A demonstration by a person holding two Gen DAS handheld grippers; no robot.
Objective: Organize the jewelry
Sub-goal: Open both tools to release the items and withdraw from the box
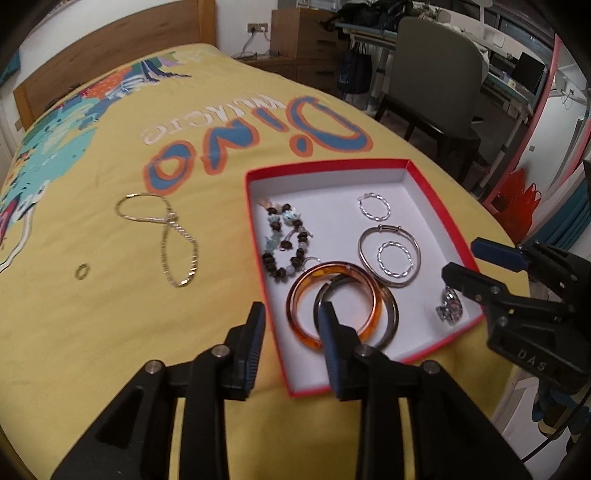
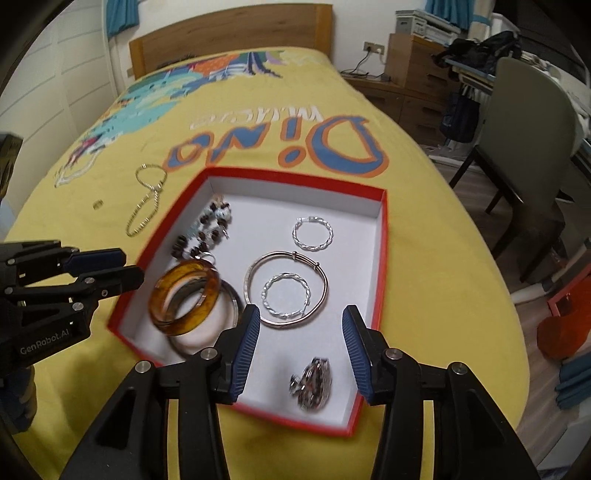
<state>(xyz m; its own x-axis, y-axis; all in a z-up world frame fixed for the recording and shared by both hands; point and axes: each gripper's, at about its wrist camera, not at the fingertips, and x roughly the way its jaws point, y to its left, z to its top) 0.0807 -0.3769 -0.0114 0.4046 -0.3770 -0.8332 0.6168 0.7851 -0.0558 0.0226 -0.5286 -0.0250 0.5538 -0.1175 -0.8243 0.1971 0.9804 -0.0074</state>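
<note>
A red box (image 1: 255, 177) (image 2: 384, 236) with a white inside lies on the yellow bedspread. It holds an amber bangle (image 1: 299, 295) (image 2: 162, 295), a dark bangle (image 1: 393, 314), a silver bangle (image 2: 288, 323), two twisted silver hoops (image 1: 373, 206) (image 2: 312, 230), a beaded bracelet (image 1: 284, 240) and a sparkly ring (image 2: 314, 384) (image 1: 450, 306). A gold chain (image 1: 177, 243) (image 2: 146, 206) and a small gold ring (image 1: 81, 272) (image 2: 98, 204) lie on the bedspread left of the box. My left gripper (image 1: 291, 314) is open and empty above the box's near left edge. My right gripper (image 2: 301, 317) is open and empty above the sparkly ring.
A wooden headboard (image 2: 229, 33) stands at the far end of the bed. A grey chair (image 2: 528, 147), a desk and drawers stand to the right. An orange bag (image 1: 521, 199) sits on the floor by the bed's right side.
</note>
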